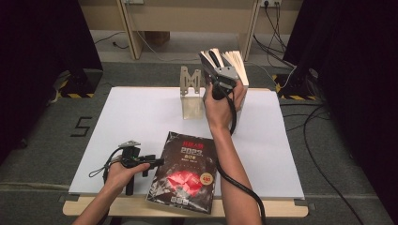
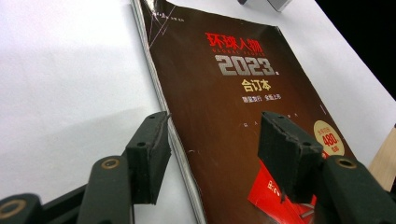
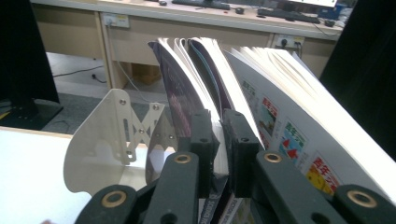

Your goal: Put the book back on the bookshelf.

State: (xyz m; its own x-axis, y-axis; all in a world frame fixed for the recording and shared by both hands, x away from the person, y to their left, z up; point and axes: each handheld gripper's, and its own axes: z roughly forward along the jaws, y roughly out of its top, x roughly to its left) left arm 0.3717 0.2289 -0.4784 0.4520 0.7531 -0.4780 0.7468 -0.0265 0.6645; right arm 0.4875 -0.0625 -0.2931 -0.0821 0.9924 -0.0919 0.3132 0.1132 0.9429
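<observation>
Now right gripper [image 3: 218,140] clamped on magazine [image 3: 205,88] upright beside metal bookend [image 3: 107,135]; left gripper [image 2: 212,149] wide open, straddling 2023 volume [image 1: 185,171] flat on counter [image 1: 136,117]. Risk: thin pinch, pages fan, magazine topples.

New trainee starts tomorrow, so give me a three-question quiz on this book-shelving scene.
1. True or false: the right gripper is shut on a thin magazine with fanned pages standing by the pale metal bookend.
2. The left gripper is: A) open over the dark brown 2023 volume with a red graphic; B) lifting it; C) holding the bookend.
3. What does the brown volume lie on?

Key: 1 true; 2 A; 3 the white tabletop, flat, near its front edge.
</observation>
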